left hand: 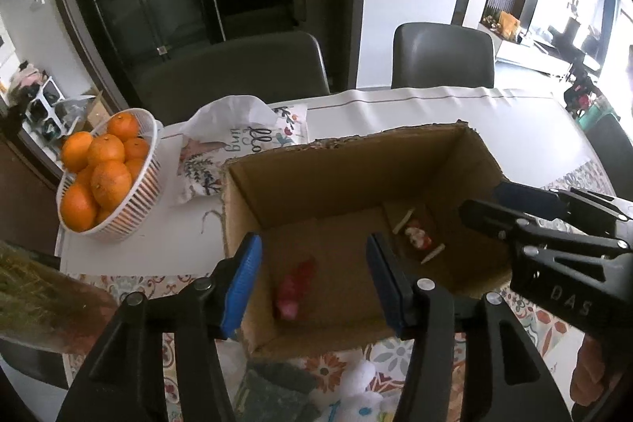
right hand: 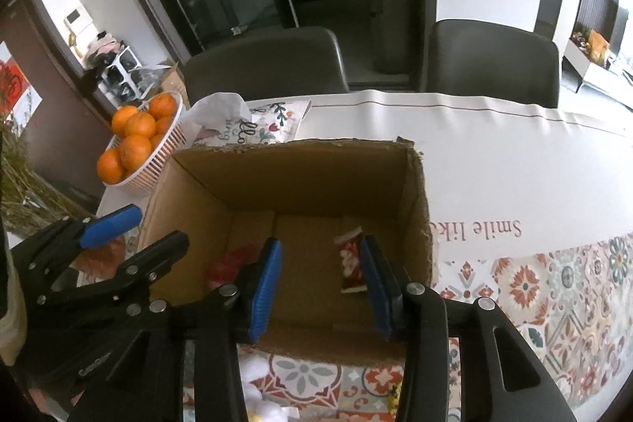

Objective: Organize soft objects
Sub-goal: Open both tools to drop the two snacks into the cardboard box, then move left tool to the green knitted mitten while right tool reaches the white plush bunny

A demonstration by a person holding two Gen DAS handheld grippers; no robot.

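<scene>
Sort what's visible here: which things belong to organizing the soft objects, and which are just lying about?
Job:
cardboard box
red soft toy inside it
Santa-print item inside it
floral pillow
white plush near the box

Lying about:
basket of oranges
two chairs

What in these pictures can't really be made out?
- Red soft thing in the cardboard box: too blurred to identify, left view.
- White fluffy item: cut by the bottom edge, left view.
- Cushion lettering: partly hidden by the box, right view.
</scene>
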